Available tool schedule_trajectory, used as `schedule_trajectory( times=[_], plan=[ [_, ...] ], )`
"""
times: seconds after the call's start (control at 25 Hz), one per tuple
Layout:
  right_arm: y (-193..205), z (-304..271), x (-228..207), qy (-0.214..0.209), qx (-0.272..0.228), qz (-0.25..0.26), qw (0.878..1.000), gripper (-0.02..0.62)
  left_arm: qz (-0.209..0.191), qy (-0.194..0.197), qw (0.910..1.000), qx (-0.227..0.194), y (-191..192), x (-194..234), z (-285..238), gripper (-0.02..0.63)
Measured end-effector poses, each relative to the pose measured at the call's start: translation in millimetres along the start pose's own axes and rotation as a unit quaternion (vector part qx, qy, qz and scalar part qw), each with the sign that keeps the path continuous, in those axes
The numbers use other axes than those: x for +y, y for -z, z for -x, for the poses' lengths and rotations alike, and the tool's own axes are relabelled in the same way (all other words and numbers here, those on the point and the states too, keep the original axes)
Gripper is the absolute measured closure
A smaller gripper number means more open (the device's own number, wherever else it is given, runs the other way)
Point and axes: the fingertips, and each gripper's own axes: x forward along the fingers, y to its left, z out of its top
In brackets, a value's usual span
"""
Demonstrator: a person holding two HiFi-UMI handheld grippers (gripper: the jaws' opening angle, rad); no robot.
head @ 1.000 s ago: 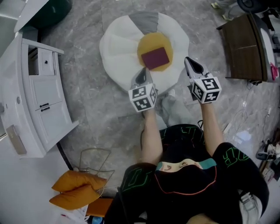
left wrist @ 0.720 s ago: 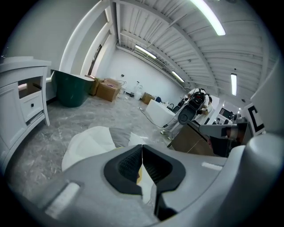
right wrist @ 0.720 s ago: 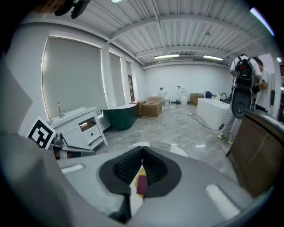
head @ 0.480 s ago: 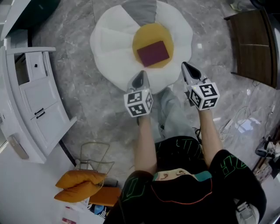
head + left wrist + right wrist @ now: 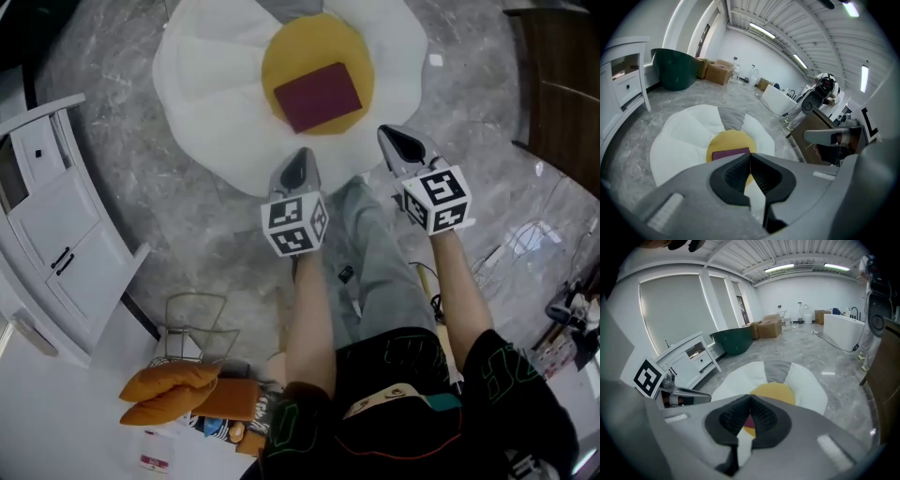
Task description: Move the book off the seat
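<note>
Book (image 5: 317, 97): one, flat on the one egg-shaped seat (image 5: 211, 84), long axis crosswise, right end angled away. My left hand-held gripper (image 5: 300, 159) and right hand-held gripper (image 5: 392, 141) are clenched, empty.

In the head view, the white seat (image 5: 216, 84) is cut off at 12 o'clock. The white cabinet (image 5: 56, 234) runs off at 9 o'clock, and the brown cabinet (image 5: 567, 56) at 2 o'clock. The left gripper (image 5: 750, 154) hides the 6 o'clock side of the book (image 5: 729, 153). The right gripper (image 5: 750, 397) hides nearly all of it.
</note>
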Motion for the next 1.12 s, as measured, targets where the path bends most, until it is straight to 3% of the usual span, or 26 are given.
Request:
schedule_trajectory(
  times=[0.44, 0.64, 0.84, 0.88, 0.96, 1.04, 1.12],
  plan=[
    [76.8, -86.1, -51.3, -0.028, 0.045, -0.021, 0.998, 0.592, 0.042, -0.033, 0.9983, 0.024, 62.3, 37.8, -95.1, 0.592],
    [108.1, -117.2, -72.3, -0.03, 0.071, -0.03, 0.997, 0.592, 0.052, -0.057, 0.9964, 0.035, 82.0, 56.6, -112.9, 0.592],
    [129.8, -147.0, -85.4, -0.042, 0.102, -0.008, 0.994, 0.592, 0.07, -0.075, 0.9943, 0.031, 96.4, 69.5, -128.6, 0.584],
    [134.8, -151.1, -86.4, -0.046, 0.108, -0.004, 0.993, 0.592, 0.072, -0.077, 0.9938, 0.036, 101.9, 71.9, -131.9, 0.561],
    [142.9, -162.3, -90.0, -0.053, 0.116, -0.003, 0.992, 0.513, 0.077, -0.079, 0.9929, 0.044, 109.9, 79.5, -142.6, 0.489],
    [148.9, -177.1, -95.3, -0.054, 0.119, -0.002, 0.991, 0.501, 0.078, -0.08, 0.9922, 0.055, 116.8, 89.3, -157.8, 0.433],
    [157.8, -188.8, -99.8, -0.051, 0.122, -0.004, 0.991, 0.448, 0.071, -0.077, 0.9922, 0.067, 126.5, 95.9, -170.9, 0.386]
  ],
)
